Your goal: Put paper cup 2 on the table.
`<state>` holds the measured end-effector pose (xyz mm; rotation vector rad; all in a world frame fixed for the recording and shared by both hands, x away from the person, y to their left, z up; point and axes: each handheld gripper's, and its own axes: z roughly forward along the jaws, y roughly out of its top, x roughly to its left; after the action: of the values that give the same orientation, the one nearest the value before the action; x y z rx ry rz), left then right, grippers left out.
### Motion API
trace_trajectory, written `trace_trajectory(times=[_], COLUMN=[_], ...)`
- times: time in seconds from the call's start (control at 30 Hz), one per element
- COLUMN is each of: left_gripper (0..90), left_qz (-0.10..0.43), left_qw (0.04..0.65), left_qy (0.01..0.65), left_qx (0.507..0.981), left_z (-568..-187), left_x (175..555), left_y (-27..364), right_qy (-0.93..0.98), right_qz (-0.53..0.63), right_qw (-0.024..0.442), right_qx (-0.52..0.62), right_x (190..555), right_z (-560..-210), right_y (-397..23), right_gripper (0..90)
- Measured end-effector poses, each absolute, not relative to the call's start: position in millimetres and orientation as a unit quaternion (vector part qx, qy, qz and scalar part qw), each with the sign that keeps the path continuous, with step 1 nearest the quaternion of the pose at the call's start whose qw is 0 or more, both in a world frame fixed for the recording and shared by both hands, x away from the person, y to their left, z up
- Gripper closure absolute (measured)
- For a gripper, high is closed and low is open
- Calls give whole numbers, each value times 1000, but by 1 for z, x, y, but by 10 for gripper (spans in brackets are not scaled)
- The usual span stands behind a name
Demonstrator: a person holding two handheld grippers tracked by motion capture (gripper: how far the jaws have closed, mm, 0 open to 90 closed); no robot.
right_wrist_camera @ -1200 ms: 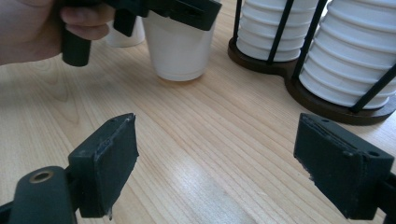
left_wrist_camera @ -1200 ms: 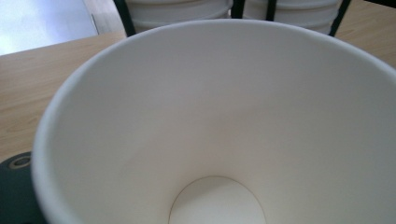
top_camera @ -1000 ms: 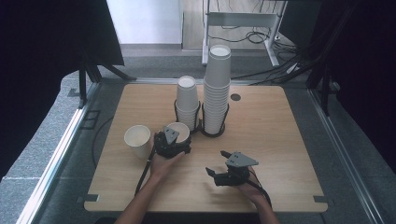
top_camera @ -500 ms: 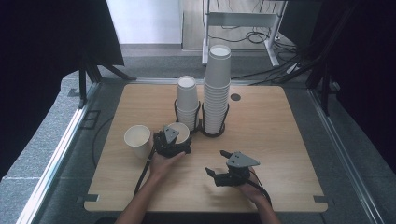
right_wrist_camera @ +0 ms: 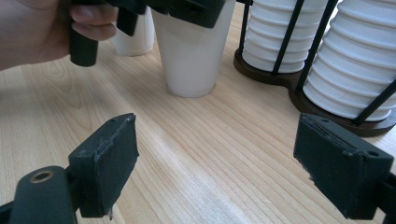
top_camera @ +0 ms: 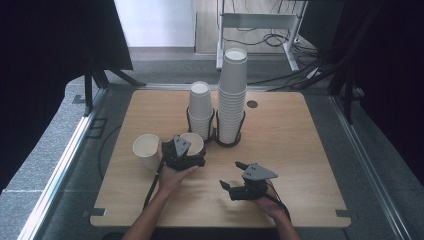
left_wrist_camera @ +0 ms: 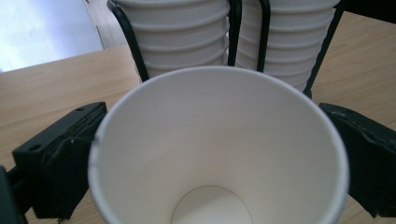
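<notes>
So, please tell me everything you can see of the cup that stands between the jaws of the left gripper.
The cup is a plain white paper cup with a rolled rim, tapering to a small round bottom, and empty. It stands upright, mouth up, on the wooden table, just in front of the shorter cup stack in its black wire holder. The left gripper has a black jaw on each side of it, close against the wall near the rim; whether they press it, I cannot tell. Another loose cup stands beside it.

Two bare forearms, no sleeves, black left gripper (top_camera: pixel 192 150) with grey three-cornered plate on top, black right gripper (top_camera: pixel 232 176) likewise plated, black cables trailing toward six o'clock, blocky matte jaws, brass-ringed screw hole (right_wrist_camera: pixel 41 176)
</notes>
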<state>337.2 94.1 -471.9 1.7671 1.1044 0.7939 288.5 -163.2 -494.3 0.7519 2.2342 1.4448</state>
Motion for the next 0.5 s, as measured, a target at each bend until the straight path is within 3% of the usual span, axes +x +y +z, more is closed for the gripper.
trace_trajectory(times=[0.5], left_gripper=[0], left_qz=[331], left_qw=[462], left_qy=[439], left_qx=[696], left_z=[-449], left_x=[306], left_y=[110], right_qy=[790], right_qz=[516], right_qw=[193], right_qx=[269], right_x=[287], right_z=[-492], right_y=[-165], right_gripper=[133])
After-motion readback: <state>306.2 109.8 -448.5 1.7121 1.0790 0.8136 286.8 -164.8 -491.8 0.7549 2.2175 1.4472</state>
